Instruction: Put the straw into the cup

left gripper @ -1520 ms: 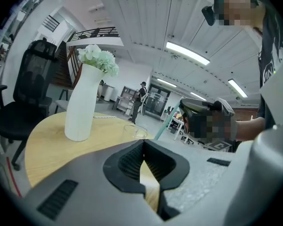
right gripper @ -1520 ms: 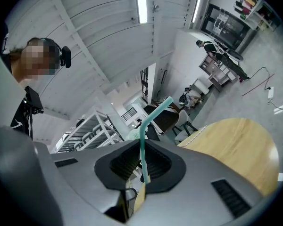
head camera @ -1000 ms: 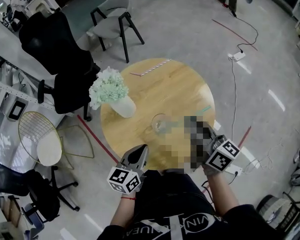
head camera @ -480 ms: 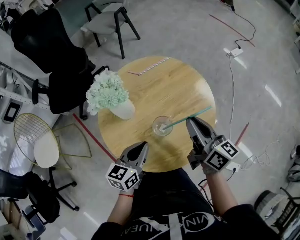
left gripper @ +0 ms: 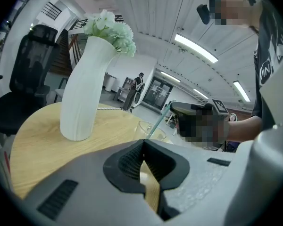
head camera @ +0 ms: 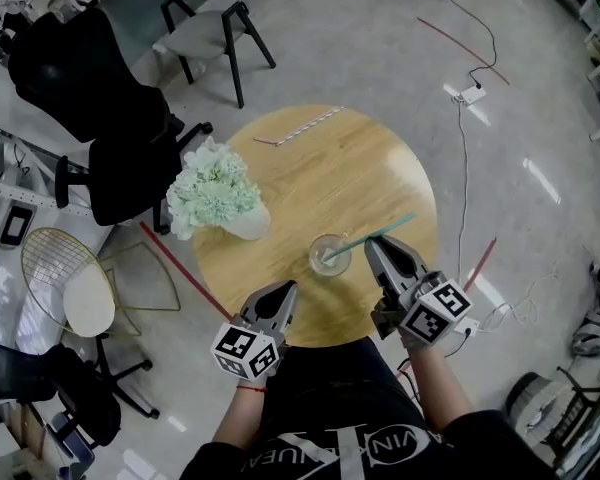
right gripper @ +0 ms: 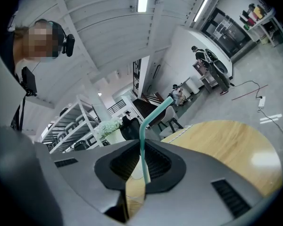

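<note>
- Straw (head camera: 375, 234), teal: pinched between the closed jaws of the right gripper (head camera: 372, 244); its lower end sits inside the clear cup (head camera: 329, 255) on the round table (head camera: 380, 168).
- Left gripper (head camera: 285, 293): jaws together, empty.
- Advice: release slowly, without nudging the cup.
- Count: one straw, one cup, one flower vase (head camera: 242, 220), two grippers.

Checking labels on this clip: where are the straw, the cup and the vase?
straw (head camera: 398, 224), head view, upper length outside the cup.
cup (head camera: 314, 256), head view, left part of the rim.
vase (left gripper: 82, 93), left gripper view, middle of the white body.
</note>
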Demonstrator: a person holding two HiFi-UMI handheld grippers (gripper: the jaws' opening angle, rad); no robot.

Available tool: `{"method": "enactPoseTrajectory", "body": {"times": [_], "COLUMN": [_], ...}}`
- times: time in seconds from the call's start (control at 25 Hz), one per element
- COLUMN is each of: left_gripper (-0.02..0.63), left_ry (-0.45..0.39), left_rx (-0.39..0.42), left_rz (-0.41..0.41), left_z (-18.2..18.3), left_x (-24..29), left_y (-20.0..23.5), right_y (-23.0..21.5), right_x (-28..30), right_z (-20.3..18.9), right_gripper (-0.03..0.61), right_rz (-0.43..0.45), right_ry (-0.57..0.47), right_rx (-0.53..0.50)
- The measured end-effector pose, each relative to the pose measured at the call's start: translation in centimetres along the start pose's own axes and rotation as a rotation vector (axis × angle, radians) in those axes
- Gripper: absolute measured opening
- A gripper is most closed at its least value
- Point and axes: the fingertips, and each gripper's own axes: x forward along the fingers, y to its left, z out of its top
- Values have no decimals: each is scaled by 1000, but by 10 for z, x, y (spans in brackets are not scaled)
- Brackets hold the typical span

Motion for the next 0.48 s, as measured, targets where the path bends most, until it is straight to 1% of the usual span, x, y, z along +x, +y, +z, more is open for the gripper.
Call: {"method": "enactPoseTrajectory", "body": {"times": [0.48], "left_gripper": [6], "left_ry": [21], "left_rx": [-18], "left_rz": [-14], "left_z": [-8], "left_x": [6], "left_y": [14], "right_y": [-7], "right_x": [16], "right_z": [-19], "right_gripper": [31], "right_rz": [-15], "right_ry": [26], "right_rx": [11]}}
